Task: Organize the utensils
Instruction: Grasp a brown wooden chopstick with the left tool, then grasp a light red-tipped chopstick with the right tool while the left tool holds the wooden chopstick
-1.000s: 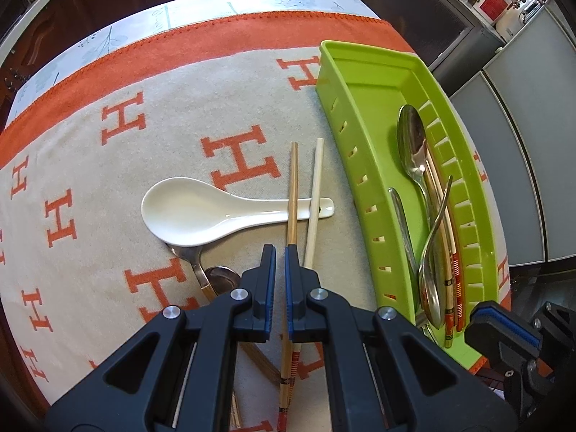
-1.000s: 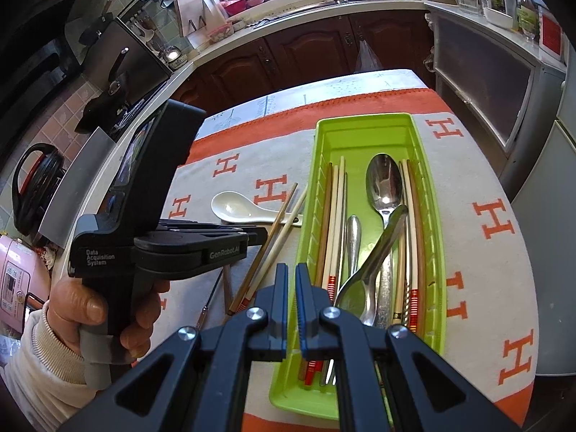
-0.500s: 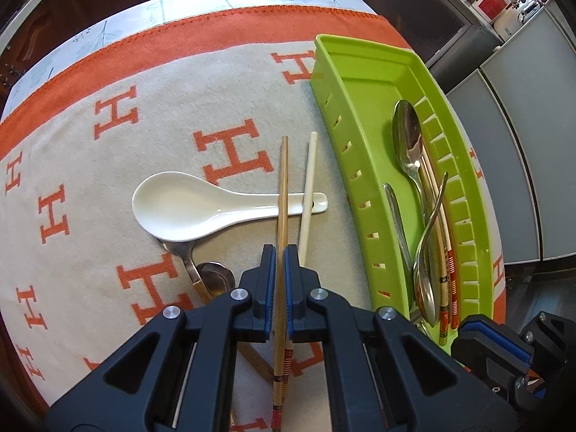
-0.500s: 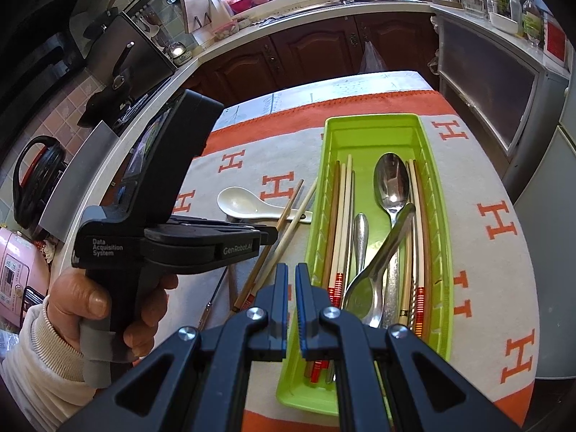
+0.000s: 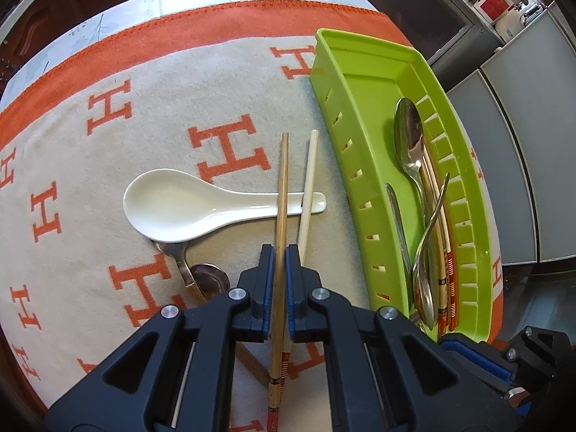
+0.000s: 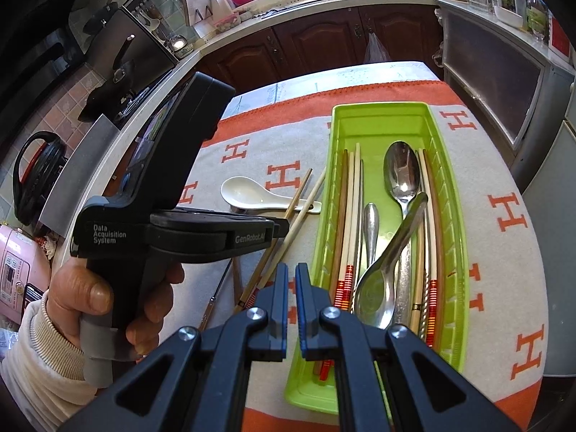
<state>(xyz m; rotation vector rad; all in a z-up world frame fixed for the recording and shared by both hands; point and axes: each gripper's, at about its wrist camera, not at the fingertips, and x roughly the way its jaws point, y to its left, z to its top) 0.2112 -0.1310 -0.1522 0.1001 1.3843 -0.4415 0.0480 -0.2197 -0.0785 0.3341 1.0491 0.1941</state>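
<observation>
My left gripper [image 5: 280, 252] is shut on a brown bamboo chopstick [image 5: 282, 183] whose far end rests across the handle of a white ceramic spoon [image 5: 169, 207]. A pale chopstick [image 5: 309, 183] lies beside it on the cloth. A metal spoon [image 5: 207, 280] lies partly under the white spoon. The green utensil tray [image 5: 360, 133] on the right holds several spoons and chopsticks [image 6: 401, 180]. My right gripper [image 6: 291, 277] is shut and empty, held above the tray's near left corner. In the right wrist view the left gripper [image 6: 277, 228] is seen side-on over the chopsticks.
A beige cloth with orange H marks [image 5: 144, 82] covers the table. The table's right edge drops off beside grey cabinets [image 5: 522, 126]. Kitchen counters, a kettle [image 6: 36, 172] and pans stand to the left and behind.
The left gripper moved forward a little along the brown chopstick and now grips it between its pads. The right gripper stayed nearly still.
</observation>
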